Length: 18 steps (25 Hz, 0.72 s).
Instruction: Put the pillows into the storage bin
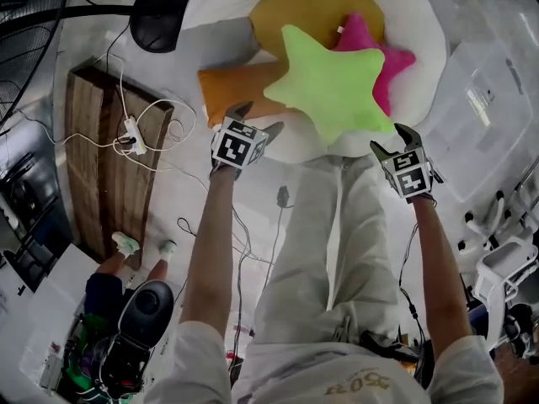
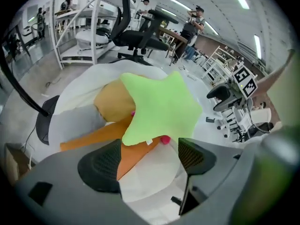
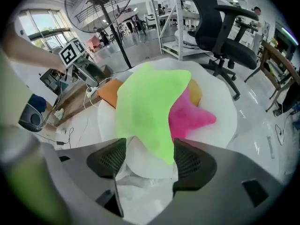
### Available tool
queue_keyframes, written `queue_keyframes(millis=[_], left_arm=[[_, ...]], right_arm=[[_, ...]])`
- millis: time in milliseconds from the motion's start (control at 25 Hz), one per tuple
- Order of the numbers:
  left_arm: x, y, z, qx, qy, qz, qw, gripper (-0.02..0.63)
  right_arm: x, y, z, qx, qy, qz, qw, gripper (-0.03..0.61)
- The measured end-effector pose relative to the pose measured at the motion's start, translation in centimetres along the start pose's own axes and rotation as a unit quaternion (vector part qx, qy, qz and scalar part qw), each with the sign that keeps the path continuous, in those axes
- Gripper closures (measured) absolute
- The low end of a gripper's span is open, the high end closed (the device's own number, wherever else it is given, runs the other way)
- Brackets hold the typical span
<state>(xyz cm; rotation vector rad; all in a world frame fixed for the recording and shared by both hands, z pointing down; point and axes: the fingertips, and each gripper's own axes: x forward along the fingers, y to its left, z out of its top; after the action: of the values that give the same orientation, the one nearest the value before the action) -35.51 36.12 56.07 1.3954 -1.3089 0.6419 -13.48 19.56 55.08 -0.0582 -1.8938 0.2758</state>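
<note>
White cushion (image 1: 421,49) bears orange pillow (image 1: 232,89) lying lengthwise left-right.

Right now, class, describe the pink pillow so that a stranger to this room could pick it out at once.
Find the big white round cushion on the floor, piled with pillows. A lime-green star pillow lies on top; the pink pillow peeks out from beneath its right side. It alone is pink, star-shaped like the green one.
</note>
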Motion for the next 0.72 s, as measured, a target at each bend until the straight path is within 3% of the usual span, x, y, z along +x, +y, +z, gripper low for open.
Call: queue_keyframes(millis=[320, 520, 720], left_arm=[[4.9, 1.5, -1.3, 0.071, 0.061, -0.012, 0.9955, 0.216], [7.4, 1.7, -2.1, 0.127, 0.087, -0.004, 0.9881, 0.194], [9.6, 2.3, -2.3, 0.157, 0.087, 0.004, 0.9838, 0.108]], right_arm=[[4.4, -1.4, -2.4, -0.016, 0.037, -0.003, 0.999, 0.221], [6.0, -1.9, -2.7, -0.105, 0.055, -0.033, 0.992, 0.196], [7.4, -2.6, -1.9, -0.179, 0.042, -0.081, 0.98, 0.181]])
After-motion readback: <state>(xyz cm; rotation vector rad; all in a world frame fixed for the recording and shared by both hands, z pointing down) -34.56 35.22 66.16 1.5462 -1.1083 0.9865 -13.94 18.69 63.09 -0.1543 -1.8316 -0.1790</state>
